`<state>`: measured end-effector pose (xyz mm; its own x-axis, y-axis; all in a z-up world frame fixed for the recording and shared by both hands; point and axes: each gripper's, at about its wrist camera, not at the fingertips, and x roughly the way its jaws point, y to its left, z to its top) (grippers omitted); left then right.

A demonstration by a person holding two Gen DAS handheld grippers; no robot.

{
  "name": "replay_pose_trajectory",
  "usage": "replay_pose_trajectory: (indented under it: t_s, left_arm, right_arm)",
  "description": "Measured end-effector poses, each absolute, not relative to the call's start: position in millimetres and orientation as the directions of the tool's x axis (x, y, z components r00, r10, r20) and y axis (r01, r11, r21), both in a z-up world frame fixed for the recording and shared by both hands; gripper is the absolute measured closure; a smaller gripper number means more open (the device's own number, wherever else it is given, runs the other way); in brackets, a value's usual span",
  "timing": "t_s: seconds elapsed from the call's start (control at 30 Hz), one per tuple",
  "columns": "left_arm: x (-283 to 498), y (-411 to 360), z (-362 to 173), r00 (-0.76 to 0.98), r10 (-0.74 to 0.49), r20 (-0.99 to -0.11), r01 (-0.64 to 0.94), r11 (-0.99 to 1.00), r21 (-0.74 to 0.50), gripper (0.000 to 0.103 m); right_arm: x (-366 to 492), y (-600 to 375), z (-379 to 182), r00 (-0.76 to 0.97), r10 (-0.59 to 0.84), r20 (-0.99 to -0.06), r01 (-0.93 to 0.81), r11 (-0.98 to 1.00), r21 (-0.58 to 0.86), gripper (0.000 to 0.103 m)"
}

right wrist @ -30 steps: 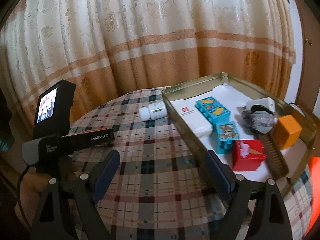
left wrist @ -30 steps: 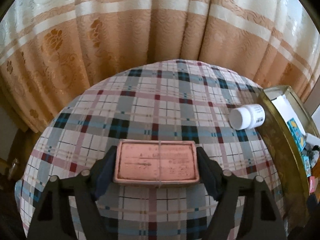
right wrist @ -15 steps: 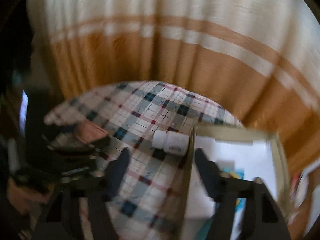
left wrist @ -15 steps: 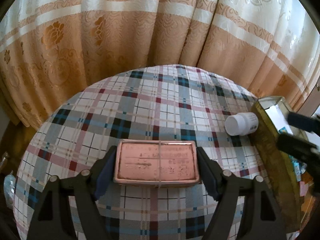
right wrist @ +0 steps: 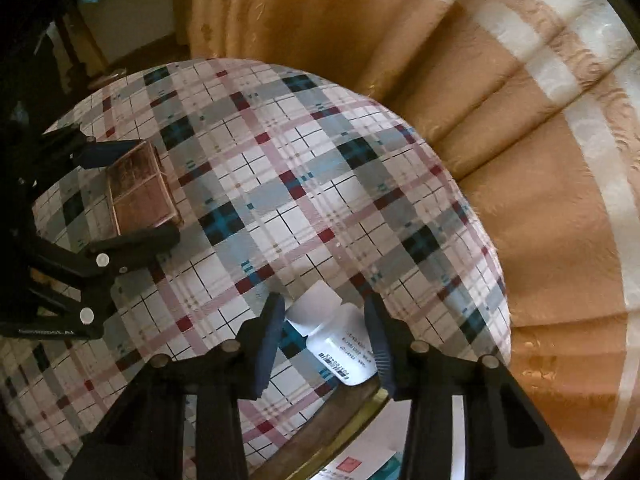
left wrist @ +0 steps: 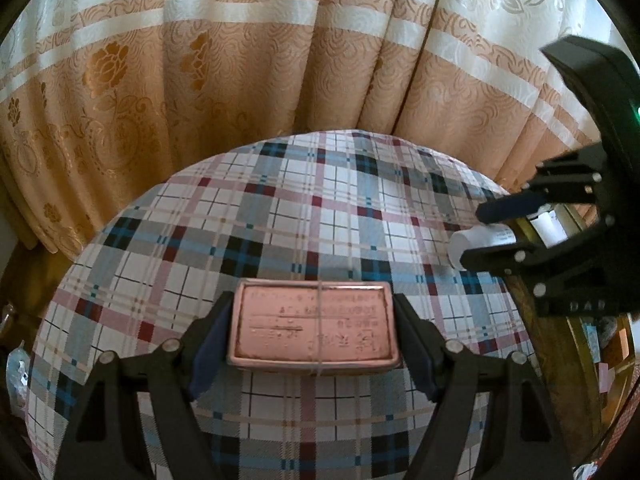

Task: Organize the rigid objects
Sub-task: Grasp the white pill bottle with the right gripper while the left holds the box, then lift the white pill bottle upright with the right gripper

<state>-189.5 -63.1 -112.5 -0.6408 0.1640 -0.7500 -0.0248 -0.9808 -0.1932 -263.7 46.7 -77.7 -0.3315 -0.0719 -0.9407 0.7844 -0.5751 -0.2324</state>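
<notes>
Left hand-held gripper (left wrist: pixel 312 332) pinching the pink tin (left wrist: pixel 313 326) on the counter (left wrist: pixel 280 216), right hand-held gripper (right wrist: pixel 326 340) closing around the white bottle (right wrist: pixel 340 344) beside the gold tray (left wrist: pixel 560 360), pads not yet touching both sides

A barcode and small print are seen on the white bottle's label (right wrist: pixel 344 354), at lower centre, too small to be read. Embossed characters on the pink tin (left wrist: pixel 314 326) cannot be made out either.

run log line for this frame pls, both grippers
left gripper: shut on pink tin, on plaid tablecloth | right gripper: jaws just closing around white bottle, lying beside gold tray, grip unconfirmed
</notes>
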Motion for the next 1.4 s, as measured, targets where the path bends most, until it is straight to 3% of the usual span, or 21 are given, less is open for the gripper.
replay_pose_trajectory:
  t_s: [0.4,0.87,1.03,1.17,1.4]
  left_arm:
    - [-189,-63,-114,-0.639,0.161,-0.752,-0.026,-0.982,-0.188,0.026]
    - [-190,-62,-114,-0.638,0.154,-0.755,-0.026,-0.984,-0.178,0.026]
    - [-190,-61,-113,-0.638,0.157,-0.754,-0.027,-0.983,-0.181,0.026]
    - [-190,-64,-113,-0.640,0.169,-0.749,-0.027,-0.980,-0.198,0.026]
    - [-190,-68,-113,-0.644,0.181,-0.744,-0.024,-0.976,-0.217,0.026]
  right_arm:
    - [-271,43,-80,-0.127,0.001,-0.992,0.892,-0.437,-0.115,0.058]
    - [-256,50,-101,-0.054,0.114,-0.992,0.938,-0.335,-0.090,0.051]
    - [-259,55,-101,-0.017,0.105,-0.994,0.922,-0.383,-0.056,0.063]
    - [-266,59,-95,-0.024,0.073,-0.997,0.873,-0.484,-0.056,0.063]
    - [-273,84,-80,-0.030,-0.189,-0.981,0.541,-0.828,0.143,0.063]
